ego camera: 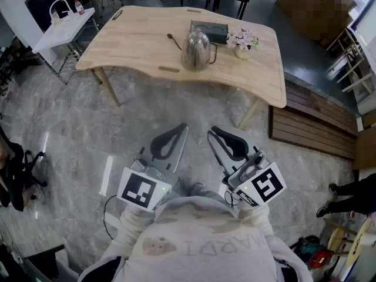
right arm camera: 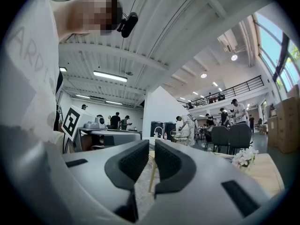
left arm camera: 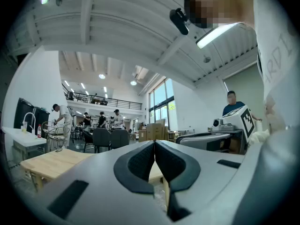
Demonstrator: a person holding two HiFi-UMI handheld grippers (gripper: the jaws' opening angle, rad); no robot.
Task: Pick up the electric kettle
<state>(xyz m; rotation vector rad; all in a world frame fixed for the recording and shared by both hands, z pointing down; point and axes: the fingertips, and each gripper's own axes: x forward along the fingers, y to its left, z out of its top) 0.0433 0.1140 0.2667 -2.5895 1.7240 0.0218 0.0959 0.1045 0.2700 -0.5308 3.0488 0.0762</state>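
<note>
The steel electric kettle [ego camera: 196, 48] stands upright near the front edge of the light wooden table [ego camera: 135, 46], a little in front of its dark base [ego camera: 210, 31]. Both grippers are held close to my body over the stone floor, well short of the table and pointing towards it. My left gripper [ego camera: 183, 128] is shut with nothing in it, its pads touching in the left gripper view [left arm camera: 154, 142]. My right gripper [ego camera: 213, 132] is also shut and empty [right arm camera: 151, 144]. Neither gripper view shows the kettle.
A small pot of pale flowers [ego camera: 244, 42] stands right of the kettle, and a spoon [ego camera: 173, 40] lies to its left. A white side table [ego camera: 61, 29] is at the far left and a slatted wooden platform [ego camera: 311, 125] at the right. People stand in the background.
</note>
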